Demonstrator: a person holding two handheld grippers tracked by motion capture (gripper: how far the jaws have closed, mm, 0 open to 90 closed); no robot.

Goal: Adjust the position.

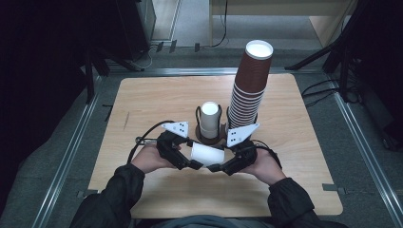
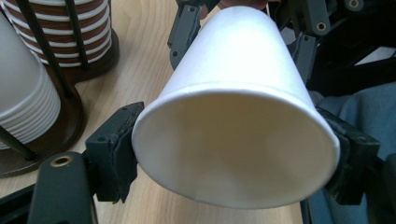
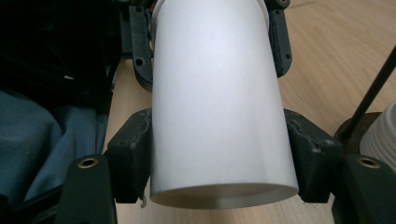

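Observation:
A white paper cup (image 1: pixel 207 154) lies on its side just above the wooden table (image 1: pixel 157 99), held between both grippers near the front edge. My left gripper (image 1: pixel 192 162) is shut on one end: in the left gripper view its pads (image 2: pixel 119 144) press the cup (image 2: pixel 233 93) on both sides at the wide end. My right gripper (image 1: pixel 219 166) is shut on the other end, and in the right gripper view its pads (image 3: pixel 133 144) clamp the cup's (image 3: pixel 215 93) wall. Each gripper's fingers (image 2: pixel 186 28) also show at the cup's far end in the other gripper's view.
Just behind the grippers stands a dark wire holder (image 1: pixel 211 138) with a short stack of white cups (image 1: pixel 209 118) and a tall, leaning stack of brown cups (image 1: pixel 249 85). Metal floor rails (image 1: pixel 71 152) run along both sides of the table.

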